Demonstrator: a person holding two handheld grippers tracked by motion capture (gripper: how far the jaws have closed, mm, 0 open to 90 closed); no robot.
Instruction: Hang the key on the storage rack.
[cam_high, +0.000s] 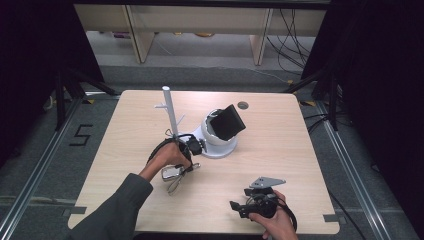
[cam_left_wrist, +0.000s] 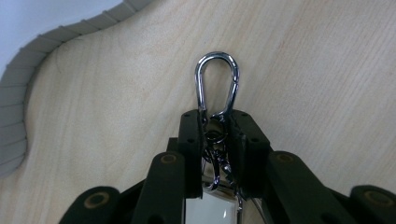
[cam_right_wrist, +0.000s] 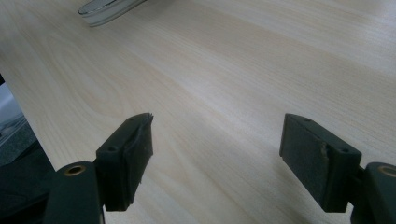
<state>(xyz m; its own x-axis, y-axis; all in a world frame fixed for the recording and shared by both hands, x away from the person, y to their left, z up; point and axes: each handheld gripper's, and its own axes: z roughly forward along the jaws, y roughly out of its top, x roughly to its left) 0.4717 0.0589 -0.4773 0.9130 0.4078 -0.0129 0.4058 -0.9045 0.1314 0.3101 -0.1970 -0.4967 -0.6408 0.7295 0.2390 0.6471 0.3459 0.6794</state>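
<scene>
Left gripper view, left claw (cam_left_wrist: 217, 135) clamping keychain clip (cam_left_wrist: 217, 84), right claw (cam_right_wrist: 217, 158) agape

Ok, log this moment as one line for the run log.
left gripper: shut on keychain, carabiner pokes past jaws | right gripper: open, nothing held, over table | white peg stand: upright, nothing on it

The keychain (cam_left_wrist: 217, 140) runs down between the jaws, its lower end cut off.
</scene>
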